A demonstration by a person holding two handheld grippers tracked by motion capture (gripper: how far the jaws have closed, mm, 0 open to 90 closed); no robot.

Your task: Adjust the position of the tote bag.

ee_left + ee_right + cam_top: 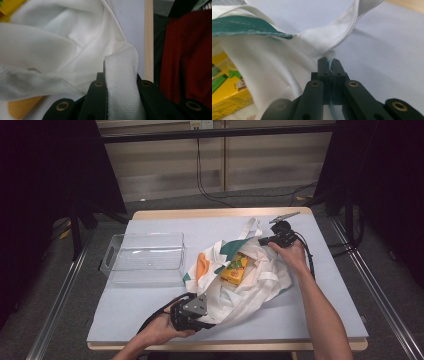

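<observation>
A white tote bag [252, 287] with green and orange print lies open on the table, and a yellow box [235, 268] sits in its mouth. My left gripper [211, 319] is at the bag's near end, shut on a white woven strap [122, 95] that runs between its jaws. My right gripper [263, 241] is at the far right edge of the bag, shut on the fabric rim [329, 53] where a handle joins it. In the right gripper view the yellow box [227, 92] lies inside the bag at lower left.
A clear plastic bin [145, 257] stands empty to the left of the bag. The table's light blue top [150, 320] has a wooden front edge [149, 37] close to my left gripper. A red garment [187, 57] lies beyond that edge.
</observation>
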